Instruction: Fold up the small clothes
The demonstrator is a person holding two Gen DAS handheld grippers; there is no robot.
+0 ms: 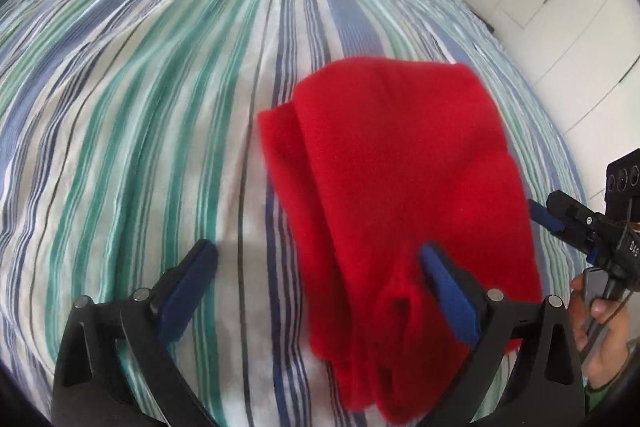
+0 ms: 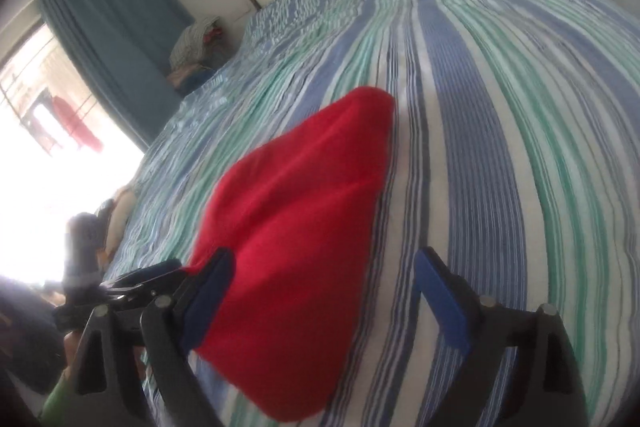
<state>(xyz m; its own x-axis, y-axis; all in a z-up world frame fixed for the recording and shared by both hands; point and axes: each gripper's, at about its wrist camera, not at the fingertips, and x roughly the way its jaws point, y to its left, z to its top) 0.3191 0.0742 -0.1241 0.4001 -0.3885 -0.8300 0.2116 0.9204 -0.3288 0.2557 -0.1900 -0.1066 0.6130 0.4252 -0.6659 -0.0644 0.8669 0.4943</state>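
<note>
Left wrist view: my left gripper (image 1: 320, 259) stands spread wide, gripping nothing; the red garment (image 1: 392, 179) lies folded on the striped bed (image 1: 140, 107), under my right-side finger.

Right wrist view: my right gripper (image 2: 324, 267) is released; red garment (image 2: 296, 227) beside its left finger.

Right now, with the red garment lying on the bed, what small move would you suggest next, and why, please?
Probably bring the left gripper down to pinch the red garment's near edge: both grippers' jaws stand open, gripping nothing, and the cloth lies bunched on the striped bedcover.
</note>
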